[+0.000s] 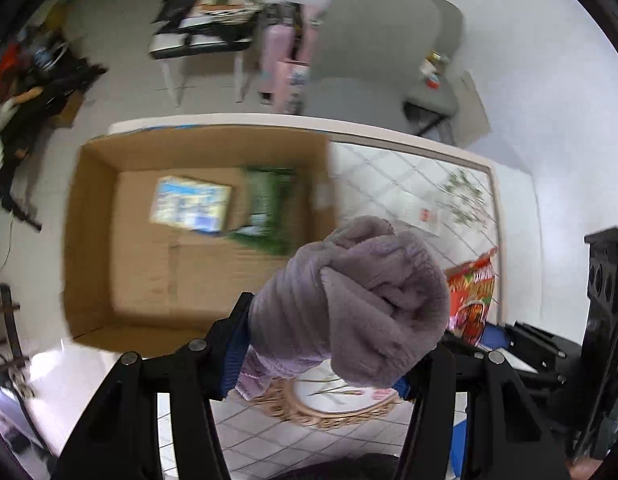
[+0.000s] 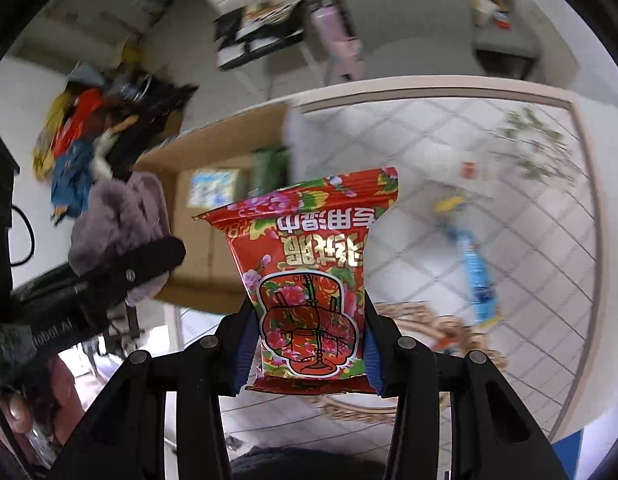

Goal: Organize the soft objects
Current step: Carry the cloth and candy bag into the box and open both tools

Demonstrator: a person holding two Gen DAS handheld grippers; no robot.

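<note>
Two grips hold: left gripper (image 1: 325, 360) clamps a soft, squashy purple plush bundle (image 1: 349, 300) by its middle; right gripper (image 2: 309, 356) pinches a light, crinkly red packet (image 2: 309, 280) low, both above the table (image 2: 509, 160), cardboard box (image 1: 89, 200) beyond.

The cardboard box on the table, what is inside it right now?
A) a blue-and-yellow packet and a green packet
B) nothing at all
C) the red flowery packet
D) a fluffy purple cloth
A: inside the cardboard box, a blue-and-yellow packet lies next to a green packet, while the fluffy purple cloth and the red flowery packet are each held up in a hand-held gripper.
</note>
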